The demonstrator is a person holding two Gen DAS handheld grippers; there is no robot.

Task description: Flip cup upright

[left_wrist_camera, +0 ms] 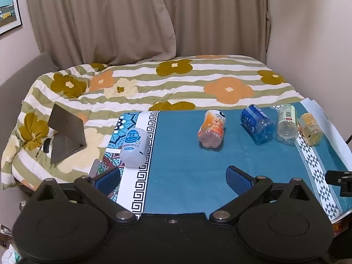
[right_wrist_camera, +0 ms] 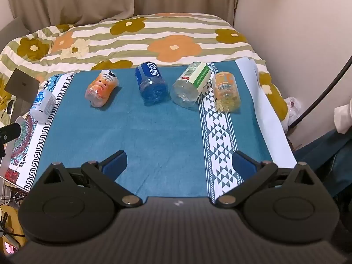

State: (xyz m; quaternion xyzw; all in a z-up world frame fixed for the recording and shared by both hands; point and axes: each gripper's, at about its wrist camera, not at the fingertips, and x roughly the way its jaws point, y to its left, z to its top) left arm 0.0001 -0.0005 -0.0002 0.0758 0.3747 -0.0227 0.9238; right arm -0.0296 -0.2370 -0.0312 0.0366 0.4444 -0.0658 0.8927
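A framed wall picture (left_wrist_camera: 8,8) is recorded only in the left view, upper left. Five plastic bottles lie toppled in the upper frame, well apart from the left gripper (left_wrist_camera: 173,176) and right gripper (right_wrist_camera: 179,160), both spread and empty.

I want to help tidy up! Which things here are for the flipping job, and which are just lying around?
For the job:
- white plastic bottle on its side
- orange-pink plastic bottle
- blue plastic bottle
- clear bottle with green-white label
- small yellow-orange bottle
- left gripper, open
- right gripper, open

Just lying about:
- grey laptop
- flowered striped quilt
- framed picture
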